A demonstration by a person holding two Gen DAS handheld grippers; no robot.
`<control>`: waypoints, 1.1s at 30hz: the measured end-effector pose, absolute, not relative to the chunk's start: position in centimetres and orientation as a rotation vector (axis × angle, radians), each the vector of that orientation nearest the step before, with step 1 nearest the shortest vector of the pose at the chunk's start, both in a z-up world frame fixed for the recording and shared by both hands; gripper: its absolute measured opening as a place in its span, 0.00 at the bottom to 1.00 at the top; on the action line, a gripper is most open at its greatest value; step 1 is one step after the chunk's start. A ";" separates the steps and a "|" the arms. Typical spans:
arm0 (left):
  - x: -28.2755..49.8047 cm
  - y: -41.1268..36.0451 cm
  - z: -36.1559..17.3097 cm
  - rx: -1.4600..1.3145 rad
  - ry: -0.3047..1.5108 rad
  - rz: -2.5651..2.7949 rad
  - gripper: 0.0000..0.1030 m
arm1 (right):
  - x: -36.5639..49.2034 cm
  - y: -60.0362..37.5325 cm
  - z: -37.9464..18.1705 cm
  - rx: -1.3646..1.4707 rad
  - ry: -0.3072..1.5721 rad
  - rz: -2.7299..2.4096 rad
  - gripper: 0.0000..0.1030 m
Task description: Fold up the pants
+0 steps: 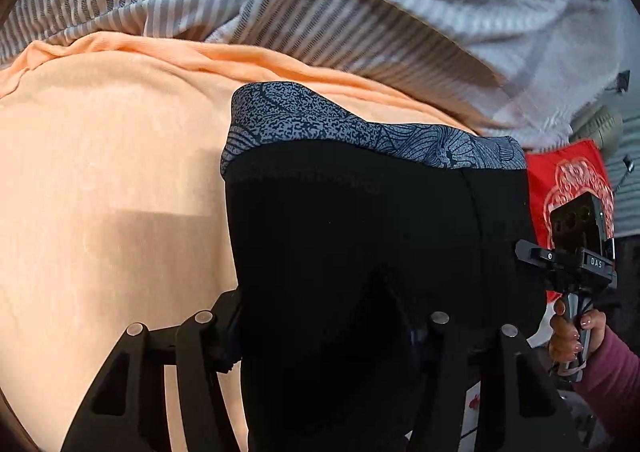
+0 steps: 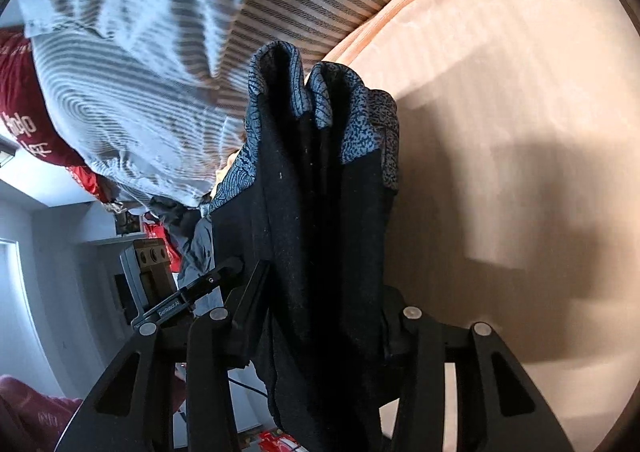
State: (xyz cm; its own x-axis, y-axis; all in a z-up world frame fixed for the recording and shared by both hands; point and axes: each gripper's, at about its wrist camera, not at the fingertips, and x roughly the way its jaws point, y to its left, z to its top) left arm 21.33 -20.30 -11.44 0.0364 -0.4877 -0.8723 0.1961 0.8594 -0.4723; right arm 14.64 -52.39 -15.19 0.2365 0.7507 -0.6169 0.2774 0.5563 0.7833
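Observation:
The black pants (image 1: pixel 360 236) with a grey patterned waistband (image 1: pixel 360 132) hang over the orange sheet (image 1: pixel 112 180). My left gripper (image 1: pixel 324 332) is shut on the pants' black cloth, which covers its fingertips. In the right wrist view the pants (image 2: pixel 320 220) bunch in folds between the jaws, waistband (image 2: pixel 288 84) at the far end. My right gripper (image 2: pixel 320 316) is shut on the pants. The right gripper also shows in the left wrist view (image 1: pixel 572 252), held by a hand beside the pants' right edge. The left gripper's body shows at the left of the right wrist view (image 2: pixel 160 284).
A grey and white striped blanket (image 1: pixel 360 0) lies rumpled beyond the orange sheet. A red printed cloth (image 1: pixel 568 180) is behind the right gripper. In the right wrist view, red cloth (image 2: pixel 24 108), white walls and clutter (image 2: pixel 160 220) lie to the left.

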 end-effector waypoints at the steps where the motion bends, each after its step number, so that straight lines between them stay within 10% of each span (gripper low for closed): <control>1: 20.9 -20.8 -11.5 -0.242 1.447 -0.533 0.59 | 13.7 -52.5 -14.9 0.986 1.339 0.404 0.46; 9: 16.7 -21.0 -14.3 -0.153 1.474 -0.434 0.60 | 9.2 -53.3 -17.2 0.909 1.400 0.326 0.47; 12: 16.4 -20.9 -14.3 -0.150 1.459 -0.356 0.79 | 8.7 -53.1 -17.6 0.843 1.398 0.283 0.53; 33: 11.2 -25.1 -7.7 0.051 1.387 -0.181 0.79 | 4.6 -52.7 -9.5 0.309 1.381 0.034 0.60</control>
State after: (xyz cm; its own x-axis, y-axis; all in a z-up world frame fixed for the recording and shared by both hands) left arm 11.22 -25.08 -7.66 0.1708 -0.0977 -0.9804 0.1578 0.9849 -0.0706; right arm 4.58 -52.66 -9.51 0.1951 0.2039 -0.9593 0.1559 0.9593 0.2356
